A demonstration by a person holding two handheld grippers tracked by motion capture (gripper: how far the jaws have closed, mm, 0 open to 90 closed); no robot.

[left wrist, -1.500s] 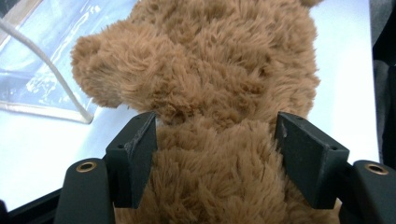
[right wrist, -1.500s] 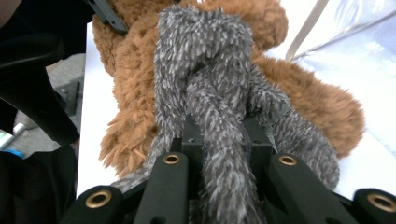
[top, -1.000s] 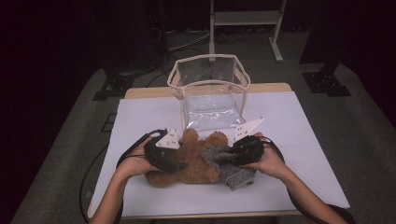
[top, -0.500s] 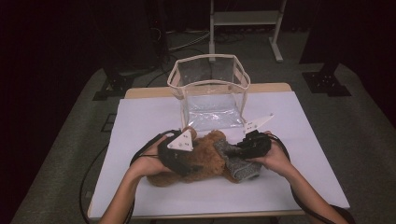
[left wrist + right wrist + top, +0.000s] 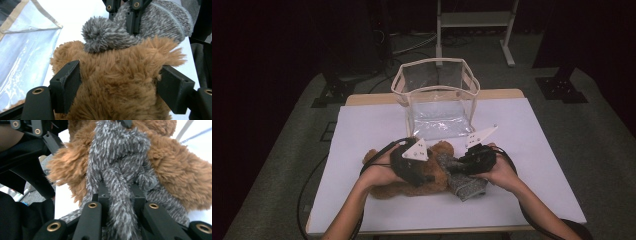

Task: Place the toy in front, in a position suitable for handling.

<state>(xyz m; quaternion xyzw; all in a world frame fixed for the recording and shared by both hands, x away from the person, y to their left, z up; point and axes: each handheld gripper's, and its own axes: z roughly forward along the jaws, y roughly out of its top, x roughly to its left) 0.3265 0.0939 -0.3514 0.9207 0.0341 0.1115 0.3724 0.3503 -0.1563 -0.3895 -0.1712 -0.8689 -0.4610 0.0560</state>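
A brown teddy bear (image 5: 389, 189) lies on the white table (image 5: 537, 150). My left gripper (image 5: 432, 172) reaches over it from the left. In the left gripper view the left gripper (image 5: 120, 85) has its jaws on both sides of the bear's (image 5: 117, 100) furry head, and they have just been closing on it, pads against the fur. A grey knitted hat (image 5: 468, 186) with a pompom (image 5: 100, 33) rests against the head. My right gripper (image 5: 457, 167) is shut on a fold of the hat (image 5: 120, 165), and it appears as the right gripper (image 5: 130, 17) in the left gripper view.
A clear plastic bag with a beige rim (image 5: 437, 95) stands open just behind the bear, and its wall (image 5: 22, 62) is close to the left jaw. Bare table lies left and right of the hands. Dark floor and a stand surround the table.
My left gripper has moved right onto the bear's head. The right gripper has stayed put with the hat, which now lies against the head.
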